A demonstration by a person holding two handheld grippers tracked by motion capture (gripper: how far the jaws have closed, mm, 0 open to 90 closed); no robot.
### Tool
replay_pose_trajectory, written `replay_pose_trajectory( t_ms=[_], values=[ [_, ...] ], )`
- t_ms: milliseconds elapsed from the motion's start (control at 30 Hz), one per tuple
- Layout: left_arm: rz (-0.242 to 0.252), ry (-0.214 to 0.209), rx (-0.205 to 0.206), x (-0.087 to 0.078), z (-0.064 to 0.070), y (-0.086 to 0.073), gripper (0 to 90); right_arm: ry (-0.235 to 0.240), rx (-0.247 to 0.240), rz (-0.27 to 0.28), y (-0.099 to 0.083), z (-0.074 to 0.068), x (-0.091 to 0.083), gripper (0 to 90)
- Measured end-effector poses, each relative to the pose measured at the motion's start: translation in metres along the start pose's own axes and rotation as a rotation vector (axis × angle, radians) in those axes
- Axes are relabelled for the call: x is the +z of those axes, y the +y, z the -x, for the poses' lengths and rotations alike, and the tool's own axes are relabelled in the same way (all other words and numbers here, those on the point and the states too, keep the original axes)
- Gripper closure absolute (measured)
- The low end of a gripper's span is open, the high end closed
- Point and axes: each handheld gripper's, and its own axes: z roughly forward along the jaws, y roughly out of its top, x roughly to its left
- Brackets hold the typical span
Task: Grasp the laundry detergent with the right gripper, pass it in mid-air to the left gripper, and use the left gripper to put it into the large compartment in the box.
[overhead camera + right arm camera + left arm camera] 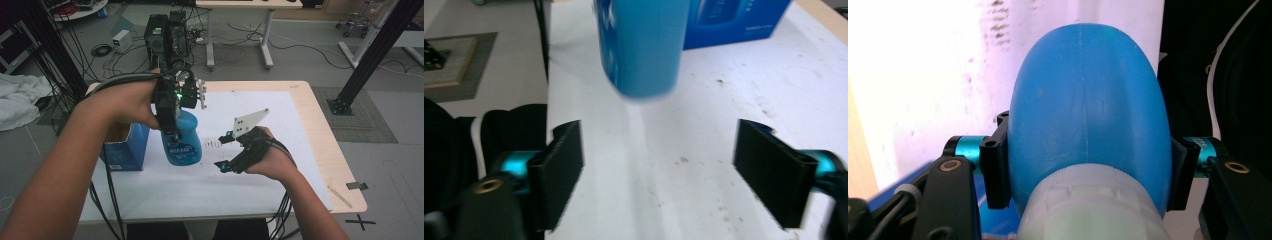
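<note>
The blue bottle (182, 142) is clamped at its shoulder by the left gripper (172, 117) and held clear of the table's (310, 130) left edge, so the wide-open, empty right gripper (225, 152) can be brought to it.

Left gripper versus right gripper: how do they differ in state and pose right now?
The left gripper is shut on the blue bottle, pads pressing its sides just below the pale cap; the right gripper is open, with nothing between its jaws. In the high view the left gripper points down over the bottle, while the right gripper lies low, aimed sideways at it. Both have black jaws with teal fittings.
</note>
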Motion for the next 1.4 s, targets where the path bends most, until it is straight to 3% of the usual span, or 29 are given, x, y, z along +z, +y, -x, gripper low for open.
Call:
replay_pose_trajectory(
  t_ms=[233,400,667,900,1033,1400],
  values=[
    [0.007,0.020,-0.088,-0.023,-0.010,-0.021,38.2,-0.037,0.004,-0.046,-0.002,0.006,-0.011,13.8],
    [0.020,0.024,-0.216,-0.041,-0.021,-0.037,38.2,-0.048,0.019,-0.080,-0.003,0.012,-0.014,13.7],
    [0.005,0.062,-0.350,-0.058,-0.029,-0.059,38.1,-0.068,0.021,-0.090,-0.004,0.018,-0.017,12.8],
    [0.012,0.095,-0.534,-0.073,-0.041,-0.086,38.1,-0.072,0.029,-0.105,-0.003,0.021,-0.018,12.8],
    [0.004,0.115,-0.571,-0.077,-0.046,-0.097,38.1,-0.068,0.028,-0.116,-0.003,0.021,-0.015,12.8],
    [-0.004,0.114,-0.684,-0.078,-0.061,-0.135,38.0,-0.067,0.033,-0.135,-0.002,0.025,-0.010,12.8]
  ],
)
